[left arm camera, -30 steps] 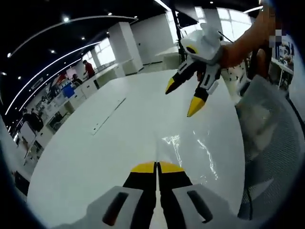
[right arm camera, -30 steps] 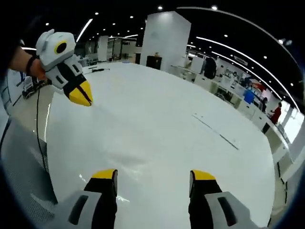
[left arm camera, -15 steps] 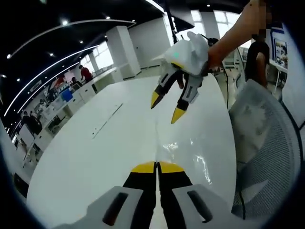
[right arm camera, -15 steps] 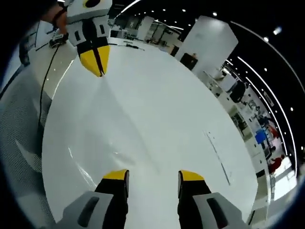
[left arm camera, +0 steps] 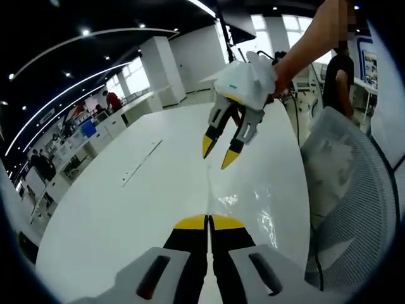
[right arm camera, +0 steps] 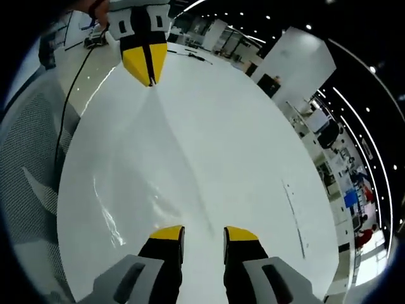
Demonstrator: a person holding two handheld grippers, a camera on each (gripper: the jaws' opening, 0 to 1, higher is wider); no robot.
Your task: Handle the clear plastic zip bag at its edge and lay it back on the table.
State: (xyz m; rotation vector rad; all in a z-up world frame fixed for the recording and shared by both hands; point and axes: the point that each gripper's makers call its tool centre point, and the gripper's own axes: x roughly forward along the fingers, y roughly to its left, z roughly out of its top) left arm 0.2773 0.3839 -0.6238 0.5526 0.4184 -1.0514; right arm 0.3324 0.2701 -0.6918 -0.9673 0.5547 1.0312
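Observation:
The clear plastic zip bag [left arm camera: 250, 206] is almost invisible, showing as glints and a thin crease over the white table [left arm camera: 114, 209]. My left gripper [left arm camera: 207, 220] is shut on its near edge. In the right gripper view the left gripper [right arm camera: 149, 73] pinches the bag [right arm camera: 136, 171] at the top, and the film stretches down toward my right gripper [right arm camera: 204, 233]. The right gripper's jaws stand open with a narrow gap, the bag's crease running in between them. In the left gripper view the right gripper [left arm camera: 218, 152] hangs over the bag's far end, held by a person's hand.
A grey mesh chair [left arm camera: 348, 202] stands by the table edge, also seen as the chair [right arm camera: 31, 183] on the left. A black cable [right arm camera: 66, 120] trails along that edge. A thin groove [left arm camera: 142, 158] crosses the table. People stand at far desks [left arm camera: 114, 98].
My right gripper has come closer to the left one and lower over the bag. Its jaws have narrowed from wide apart to a small gap. The left gripper stays shut.

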